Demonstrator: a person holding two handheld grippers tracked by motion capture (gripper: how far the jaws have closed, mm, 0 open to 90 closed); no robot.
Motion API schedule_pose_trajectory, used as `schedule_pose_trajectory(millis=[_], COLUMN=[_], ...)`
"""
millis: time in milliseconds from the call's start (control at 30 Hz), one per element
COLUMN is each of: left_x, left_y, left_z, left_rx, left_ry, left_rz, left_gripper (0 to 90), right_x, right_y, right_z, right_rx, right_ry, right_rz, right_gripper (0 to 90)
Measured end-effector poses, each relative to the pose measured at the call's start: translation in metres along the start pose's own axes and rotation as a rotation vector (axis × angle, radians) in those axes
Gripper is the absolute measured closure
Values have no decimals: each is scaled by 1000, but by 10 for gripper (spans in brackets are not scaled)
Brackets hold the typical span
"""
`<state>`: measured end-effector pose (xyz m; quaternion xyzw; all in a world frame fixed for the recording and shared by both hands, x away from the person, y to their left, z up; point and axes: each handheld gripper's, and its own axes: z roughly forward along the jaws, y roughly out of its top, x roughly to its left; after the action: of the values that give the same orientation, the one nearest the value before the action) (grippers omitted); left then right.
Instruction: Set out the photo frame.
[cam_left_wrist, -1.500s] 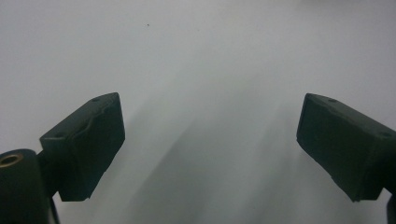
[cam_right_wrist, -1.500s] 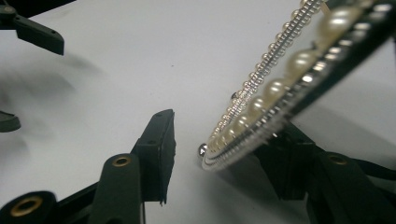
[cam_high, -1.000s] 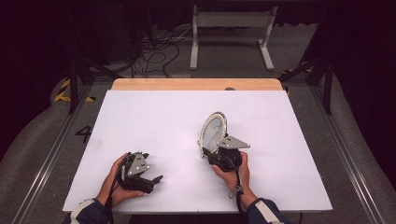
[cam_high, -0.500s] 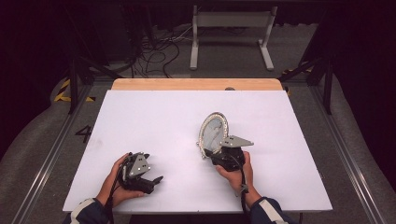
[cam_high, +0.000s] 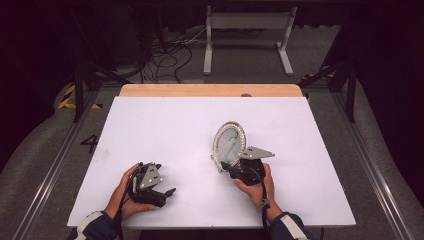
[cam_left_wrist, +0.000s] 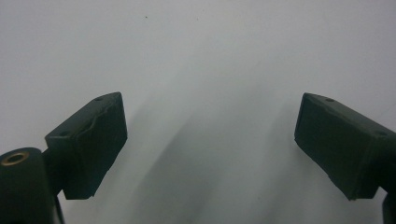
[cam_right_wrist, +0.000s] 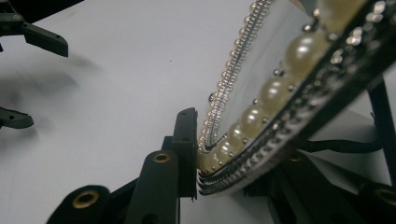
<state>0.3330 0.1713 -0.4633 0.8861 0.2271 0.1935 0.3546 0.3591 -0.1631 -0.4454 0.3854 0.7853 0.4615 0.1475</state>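
Near edge of the white surface (cam_high: 165, 120): the left gripper (cam_high: 159, 192) is resting with fingers spread apart on nothing. Farther in, right of centre, the right gripper (cam_high: 227, 166), having just been closing, is clamping the pearl-rimmed oval frame (cam_high: 228, 142), which is standing tilted.

Lab or recording rig, not a home: white-topped table (cam_high: 165, 125) on a grey floor with metal rails (cam_high: 45, 180), loose cables (cam_high: 165, 55) on the floor behind, a metal stand (cam_high: 247, 30), hazard tape (cam_high: 67, 97), dark surroundings.
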Motion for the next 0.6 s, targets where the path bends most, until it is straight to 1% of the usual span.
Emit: schedule_pose_trajectory(millis=[67, 133, 267, 300, 367, 400, 467, 500, 567, 600], left_x=[0, 0, 0, -1, 0, 0, 0, 1, 1, 1], left_y=[2, 4, 8, 9, 10, 11, 12, 13, 14, 14], left_z=[2, 5, 9, 10, 11, 12, 13, 13, 14, 14], left_rx=[2, 6, 7, 7, 9, 7, 9, 10, 8, 9], left_ry=[-5, -9, -16, -15, -19, -19, -22, -23, -27, -28], left_rz=[5, 20, 31, 28, 38, 34, 38, 48, 49, 49], left_gripper=[99, 99, 99, 100, 100, 100, 99, 100, 100, 100], right_x=[0, 0, 0, 0, 0, -1, -1, -1, -2, -2], right_y=[-2, -3, -4, -5, -5, -6, -6, -7, -7, -7], right_z=[-3, -5, -8, -9, -11, -12, -13, -14, -15, -16], right_rx=[4, 5, 8, 10, 13, 13, 14, 16, 19, 26], right_ry=[4, 7, 11, 11, 16, 19, 21, 22, 24, 29], right_rz=[1, 2, -3, -7, -5, -6, -5, -6, -7, 4], right_gripper=[728, 731, 740, 742, 745, 746, 748, 749, 749, 752])
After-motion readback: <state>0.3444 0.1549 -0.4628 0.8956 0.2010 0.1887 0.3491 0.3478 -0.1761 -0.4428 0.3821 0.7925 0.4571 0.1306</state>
